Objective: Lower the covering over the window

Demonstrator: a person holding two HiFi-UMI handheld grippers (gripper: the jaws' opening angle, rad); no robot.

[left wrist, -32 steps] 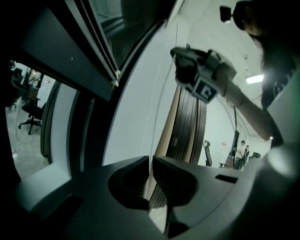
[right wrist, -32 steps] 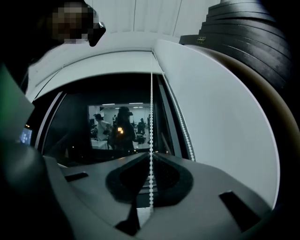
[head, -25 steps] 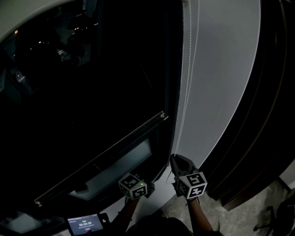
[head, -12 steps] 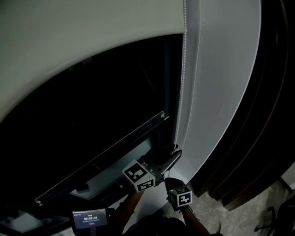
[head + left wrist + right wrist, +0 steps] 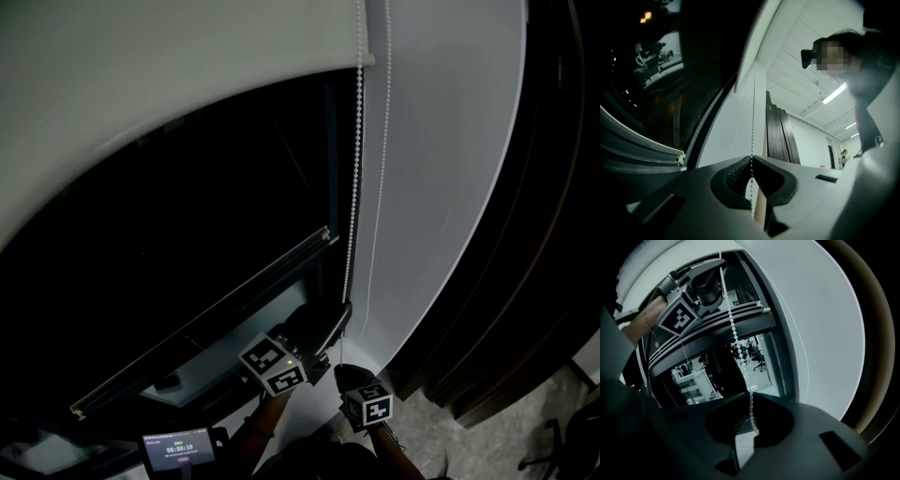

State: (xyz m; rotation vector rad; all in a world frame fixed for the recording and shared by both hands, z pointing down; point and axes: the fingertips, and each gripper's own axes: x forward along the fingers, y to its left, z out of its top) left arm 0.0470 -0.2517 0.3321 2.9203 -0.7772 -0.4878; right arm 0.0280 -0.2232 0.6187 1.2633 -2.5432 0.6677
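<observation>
Hanging straight up and down at the right edge of the window [image 5: 187,234], the bead chain [image 5: 353,187] has its long axis vertical. It is a string of small, round, pale beads. A second, thinner strand runs beside it to the right, against the smooth pale wall [image 5: 450,169].

The roller blind [image 5: 141,84] is a flat, matte sheet of light grey-green fabric. It covers the far, upper part of the window, and its lower hem lies crosswise, reaching the chain at its right end. Below the hem the glass is bare and black. A ribbed metal rail [image 5: 206,319] slants along the near, lower edge of the pane.

The left gripper [image 5: 339,314] points upward along the chain. Its jaws have just been closing and now pinch the beaded strand between their ridged black pads. The right gripper [image 5: 345,373] sits just below and nearer, and its jaws are clamped on the same strand, with a few beads trailing out under the pads. Seen from the right gripper view, the chain rises in a line of beads from its jaws to the left gripper above.

Dark, glossy vertical panels [image 5: 553,234] stand right of the wall. A small lit screen [image 5: 178,448] sits at the near left.
</observation>
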